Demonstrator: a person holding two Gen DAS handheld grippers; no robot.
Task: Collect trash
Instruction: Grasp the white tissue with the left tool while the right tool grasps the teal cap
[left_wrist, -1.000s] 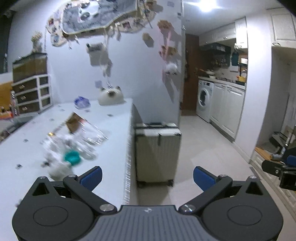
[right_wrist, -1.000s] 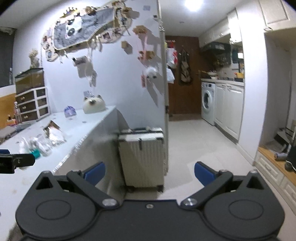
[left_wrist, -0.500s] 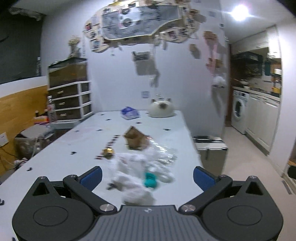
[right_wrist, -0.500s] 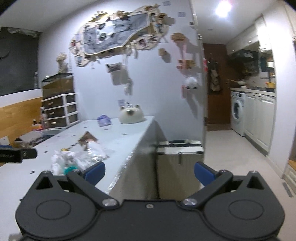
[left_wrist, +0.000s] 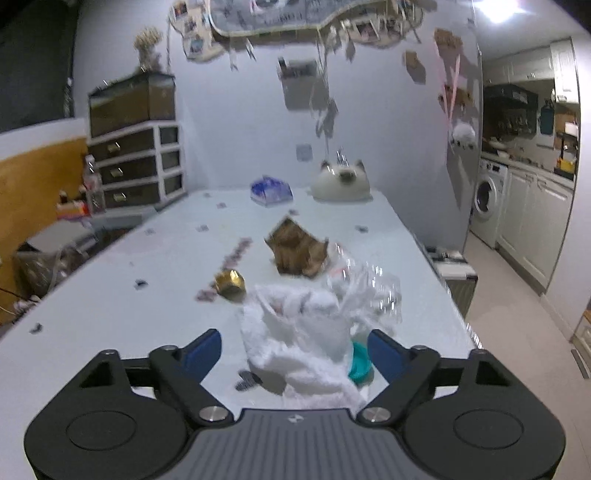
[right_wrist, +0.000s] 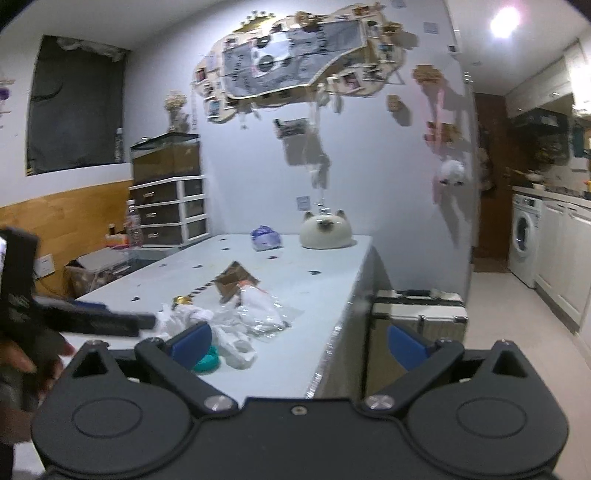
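Note:
A pile of trash lies on the white table: crumpled white tissue, a teal cap, clear plastic wrap, a brown crumpled carton and a gold wrapper. My left gripper is low at the pile and its jaws are closing. The tissue sits between the blue pads, which stand apart from it. My right gripper is open and holds nothing, near the table's right edge. In the right wrist view the tissue and cap lie just past its left pad.
A white cat-shaped object and a blue-white packet stand at the table's far end. Small dark scraps dot the tabletop. A drawer unit is at the far left. A suitcase stands on the floor to the table's right, and a washing machine beyond it.
The left gripper swung from the table's edge and suitcase to face the trash pile and closed in on it, its jaws narrowing around the tissue. The right gripper also turned towards the table.

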